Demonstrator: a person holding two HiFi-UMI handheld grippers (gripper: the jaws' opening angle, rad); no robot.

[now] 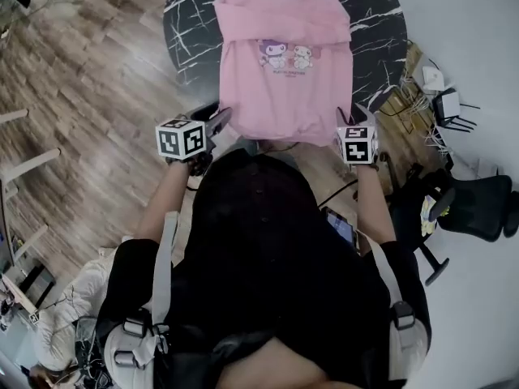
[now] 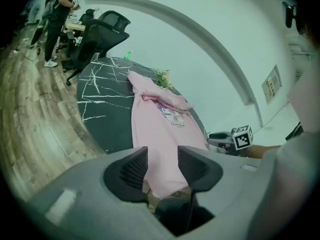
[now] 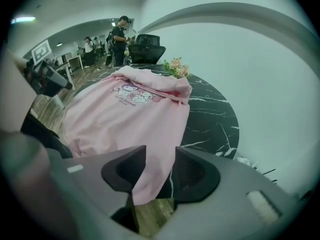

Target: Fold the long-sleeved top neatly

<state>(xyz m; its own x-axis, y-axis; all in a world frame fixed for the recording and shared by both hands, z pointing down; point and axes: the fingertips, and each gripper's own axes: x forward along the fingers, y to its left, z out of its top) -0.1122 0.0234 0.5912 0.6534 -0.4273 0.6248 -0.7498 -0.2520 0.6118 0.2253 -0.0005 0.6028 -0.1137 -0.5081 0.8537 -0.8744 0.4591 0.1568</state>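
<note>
Pink top (image 1: 284, 63) lies flat, print up, on the black marbled desk (image 1: 185, 31), with its hem hanging over the near edge. Left gripper (image 1: 219, 121) is at one hem corner and right gripper (image 1: 350, 120) at the other. Both sets of fingers are released: hem between them, not pinched.

Nothing here can be read as a word or a number. The pink top (image 1: 282, 63) has a cartoon print (image 1: 285, 56) with a line of lettering beneath it, too small to make out. A wall sign (image 2: 272, 82) is blurred. The marker cubes (image 1: 182, 138) on the left gripper (image 1: 219, 122) and the right gripper (image 1: 355, 118) carry black-and-white square patterns, not letters.
</note>
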